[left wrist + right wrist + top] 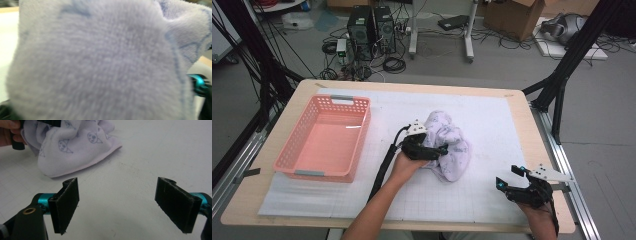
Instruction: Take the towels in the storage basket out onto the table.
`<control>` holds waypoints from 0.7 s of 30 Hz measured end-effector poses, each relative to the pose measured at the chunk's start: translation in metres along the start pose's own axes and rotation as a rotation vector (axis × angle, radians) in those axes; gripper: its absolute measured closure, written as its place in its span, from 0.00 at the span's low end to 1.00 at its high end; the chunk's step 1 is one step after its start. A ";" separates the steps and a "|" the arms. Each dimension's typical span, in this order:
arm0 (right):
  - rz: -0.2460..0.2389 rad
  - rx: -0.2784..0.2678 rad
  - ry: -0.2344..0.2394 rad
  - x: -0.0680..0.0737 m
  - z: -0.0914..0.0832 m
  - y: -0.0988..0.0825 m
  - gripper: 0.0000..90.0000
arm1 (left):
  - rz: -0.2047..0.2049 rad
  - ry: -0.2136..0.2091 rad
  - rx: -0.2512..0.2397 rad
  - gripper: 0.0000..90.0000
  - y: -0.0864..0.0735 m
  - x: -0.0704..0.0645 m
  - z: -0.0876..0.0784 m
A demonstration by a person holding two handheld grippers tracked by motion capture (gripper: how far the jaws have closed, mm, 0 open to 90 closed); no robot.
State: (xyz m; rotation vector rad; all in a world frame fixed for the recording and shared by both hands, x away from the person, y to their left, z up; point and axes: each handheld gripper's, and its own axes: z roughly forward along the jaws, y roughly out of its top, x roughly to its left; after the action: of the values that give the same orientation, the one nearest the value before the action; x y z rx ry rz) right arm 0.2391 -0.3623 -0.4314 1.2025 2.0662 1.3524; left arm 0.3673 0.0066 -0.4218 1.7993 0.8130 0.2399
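Note:
A pale lilac towel (454,142) with small printed figures lies bunched in the middle of the white gridded mat (492,120). My left gripper (439,150) reaches into its left side, and the fleecy cloth (100,62) sits right up against its camera. A teal fitting (200,83) shows far out at the right, so the jaws stand wide, with cloth bunched between them. My right gripper (509,176) rests near the table's front right corner, open and empty (122,205). The towel (75,150) lies beyond it, with the other hand at its left.
A pink plastic basket (312,167) stands empty on the left of the mat. The wooden table edge (542,150) runs close to my right gripper. Black frame legs, computer towers and cables are on the floor beyond the table.

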 end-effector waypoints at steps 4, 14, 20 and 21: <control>0.000 0.002 0.003 0.001 0.000 0.001 0.20 | -0.007 0.063 0.062 0.20 0.004 0.007 -0.017; -0.011 0.004 0.007 0.003 0.002 0.002 0.20 | -0.016 0.164 0.026 0.21 -0.012 0.017 -0.068; -0.003 0.008 0.002 0.003 0.002 0.001 0.20 | -0.024 0.178 -0.016 0.21 -0.029 0.019 -0.096; -0.006 0.010 0.001 0.003 0.002 0.001 0.20 | -0.023 0.184 -0.040 0.21 -0.035 0.019 -0.106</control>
State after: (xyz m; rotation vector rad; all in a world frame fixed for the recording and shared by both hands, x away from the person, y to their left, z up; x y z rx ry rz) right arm 0.2396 -0.3587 -0.4307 1.1989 2.0780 1.3424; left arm 0.3110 0.1052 -0.4164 1.7473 0.9508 0.4083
